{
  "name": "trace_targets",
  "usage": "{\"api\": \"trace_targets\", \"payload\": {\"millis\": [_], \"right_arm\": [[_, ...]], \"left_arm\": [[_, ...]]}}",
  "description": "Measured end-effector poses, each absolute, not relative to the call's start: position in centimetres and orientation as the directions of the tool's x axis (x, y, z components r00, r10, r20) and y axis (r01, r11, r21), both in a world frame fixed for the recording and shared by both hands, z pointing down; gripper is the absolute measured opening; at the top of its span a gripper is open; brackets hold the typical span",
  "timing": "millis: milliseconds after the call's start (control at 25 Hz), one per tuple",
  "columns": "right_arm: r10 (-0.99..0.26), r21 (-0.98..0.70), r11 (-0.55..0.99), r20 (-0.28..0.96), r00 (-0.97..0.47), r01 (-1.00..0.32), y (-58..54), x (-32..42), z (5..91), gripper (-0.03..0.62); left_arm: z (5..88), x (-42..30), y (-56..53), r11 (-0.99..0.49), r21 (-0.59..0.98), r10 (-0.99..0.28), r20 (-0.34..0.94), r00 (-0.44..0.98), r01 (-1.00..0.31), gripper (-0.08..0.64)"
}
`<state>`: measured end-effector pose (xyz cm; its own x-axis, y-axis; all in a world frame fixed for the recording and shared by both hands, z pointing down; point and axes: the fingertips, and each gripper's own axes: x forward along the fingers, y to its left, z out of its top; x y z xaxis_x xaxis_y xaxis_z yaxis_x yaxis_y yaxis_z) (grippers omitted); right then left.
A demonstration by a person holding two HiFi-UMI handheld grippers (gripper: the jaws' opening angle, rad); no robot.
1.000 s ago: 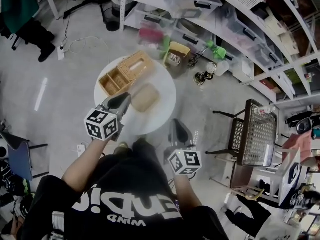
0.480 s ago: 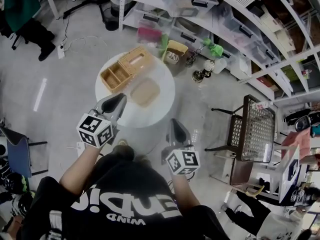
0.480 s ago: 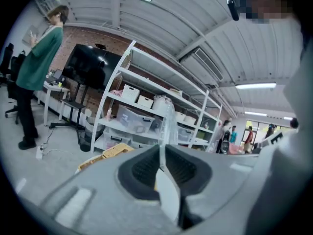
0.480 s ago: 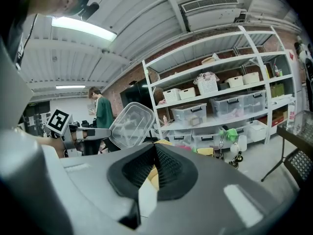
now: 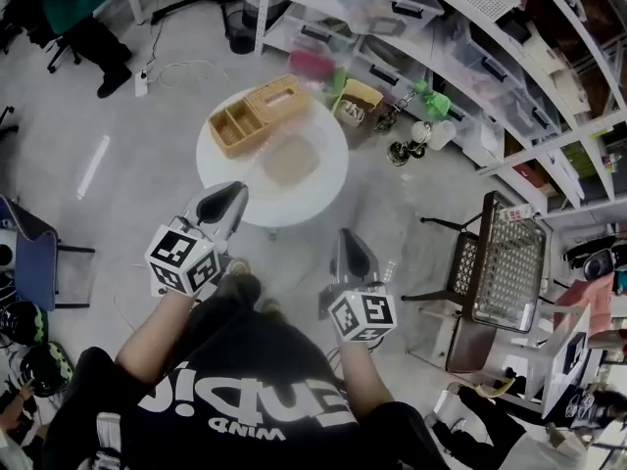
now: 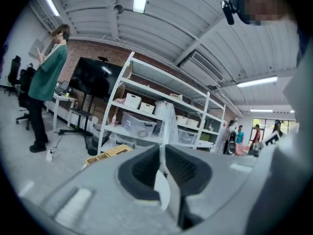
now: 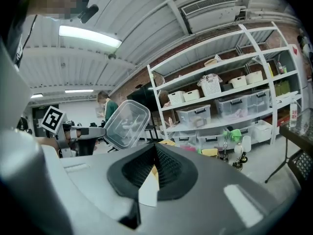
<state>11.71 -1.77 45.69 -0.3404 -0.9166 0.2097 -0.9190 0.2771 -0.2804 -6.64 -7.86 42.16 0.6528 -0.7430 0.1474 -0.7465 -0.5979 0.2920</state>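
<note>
You've pulled back from the table (image 5: 217, 169); your left claw (image 5: 227, 200) pinches the clear lid (image 7: 128, 124) upright between its jaws, and your right claw (image 5: 351, 247) is pressed together.

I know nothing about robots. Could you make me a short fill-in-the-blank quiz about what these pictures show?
The left gripper is shut on a clear plastic ___. The wooden organiser stands on a white table whose top is ___ in shape. The right gripper has its jaws together and holds ___.
Missing words: lid; round; nothing.
</note>
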Motion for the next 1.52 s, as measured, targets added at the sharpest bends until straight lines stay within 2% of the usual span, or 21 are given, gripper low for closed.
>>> {"api": "trace_targets", "payload": {"millis": [360, 680, 1040, 1520], "right_arm": [[-0.908, -0.271, 0.333, 0.168, -0.385, -0.903, 5.2, 14.6, 44.2, -0.002], [-0.912, -0.28, 0.326, 0.16, -0.378, -0.903, 9.3, 14.4, 43.0, -0.002], [-0.93, -0.233, 0.292, 0.156, -0.332, -0.928, 10.8, 11.5, 42.3, -0.002], [-0.941, -0.22, 0.268, 0.149, -0.304, -0.938, 11.3, 11.0, 43.3, -0.002]], "left_arm": [[41.0, -4.9, 1.9, -0.536, 0.212, -0.812, 0.135, 0.568, -0.817, 0.037], [40.4, -5.8, 7.6, -0.518, 0.198, -0.82, 0.163, 0.549, -0.832, 0.037], [40.2, -8.5, 8.7, -0.548, 0.145, -0.815, 0.126, 0.565, -0.824, 0.037], [42.6, -9.3, 8.0, -0.553, 0.163, -0.814, 0.105, 0.571, -0.817, 0.037]]}}
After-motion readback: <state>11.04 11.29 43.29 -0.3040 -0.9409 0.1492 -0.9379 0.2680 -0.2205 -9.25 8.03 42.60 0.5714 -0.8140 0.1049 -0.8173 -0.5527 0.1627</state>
